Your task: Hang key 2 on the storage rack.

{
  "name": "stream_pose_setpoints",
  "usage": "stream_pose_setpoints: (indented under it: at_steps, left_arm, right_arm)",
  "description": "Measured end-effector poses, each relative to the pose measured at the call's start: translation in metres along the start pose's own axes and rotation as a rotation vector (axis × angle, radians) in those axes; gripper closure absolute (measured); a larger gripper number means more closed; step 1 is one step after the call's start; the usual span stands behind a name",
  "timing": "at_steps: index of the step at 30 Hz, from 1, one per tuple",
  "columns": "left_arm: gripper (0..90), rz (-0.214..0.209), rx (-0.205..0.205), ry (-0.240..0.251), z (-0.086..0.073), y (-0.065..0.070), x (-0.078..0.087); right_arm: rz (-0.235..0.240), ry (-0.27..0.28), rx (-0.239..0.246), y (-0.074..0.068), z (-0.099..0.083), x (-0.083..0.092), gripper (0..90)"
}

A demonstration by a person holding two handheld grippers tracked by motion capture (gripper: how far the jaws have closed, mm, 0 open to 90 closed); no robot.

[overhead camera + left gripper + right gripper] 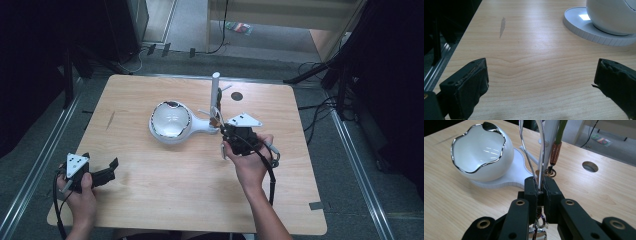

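A white stand with a wavy, silver-rimmed bowl [171, 121] and an upright post [215, 92] sits at the middle of the wooden table [175, 195]. My right gripper [226, 131] is just right of the stand's base, at the foot of the post. In the right gripper view its jaws [539, 187] are shut on a thin silver chain [541, 150] that loops upward beside the post. A green cord with a copper end and ring clasp [555, 152] hangs next to it. My left gripper [107, 170] rests open near the table's front left; nothing lies between its jaws [540, 75].
A round hole [236, 96] is cut in the tabletop behind the post. A grey streak [110, 120] marks the wood at the left. The stand's base [584, 27] lies ahead and to the right of the left gripper. Cables and dark stands surround the table.
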State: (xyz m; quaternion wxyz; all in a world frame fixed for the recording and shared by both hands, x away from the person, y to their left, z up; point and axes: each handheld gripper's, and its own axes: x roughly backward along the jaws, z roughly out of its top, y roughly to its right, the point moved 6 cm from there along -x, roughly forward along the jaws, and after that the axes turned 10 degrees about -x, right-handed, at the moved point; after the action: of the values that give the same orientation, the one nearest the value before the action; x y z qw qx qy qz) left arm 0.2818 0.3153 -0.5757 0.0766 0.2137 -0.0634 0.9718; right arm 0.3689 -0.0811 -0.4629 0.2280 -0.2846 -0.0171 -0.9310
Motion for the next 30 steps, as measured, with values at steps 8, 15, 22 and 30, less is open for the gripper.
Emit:
stream_pose_setpoints:
  at_steps: [8, 15, 22, 30]
  left_arm:
    - [0.0, 0.001, 0.004, 0.002, 0.000, 0.000, 0.000]
    - [0.0, 0.002, 0.007, 0.008, 0.000, 0.000, 0.001]
    - [0.0, 0.002, 0.004, 0.006, 0.000, 0.000, 0.001]
    - [0.0, 0.002, 0.006, 0.007, 0.000, 0.000, 0.001]
  right_arm:
    - [-0.028, -0.014, 0.009, 0.002, -0.003, -0.014, 83.9]
    - [-0.053, -0.020, -0.008, 0.006, -0.005, -0.023, 83.9]
    - [-0.062, -0.030, -0.011, 0.008, -0.005, -0.031, 83.9]
    - [-0.074, -0.059, -0.022, 0.011, -0.009, -0.043, 83.8]
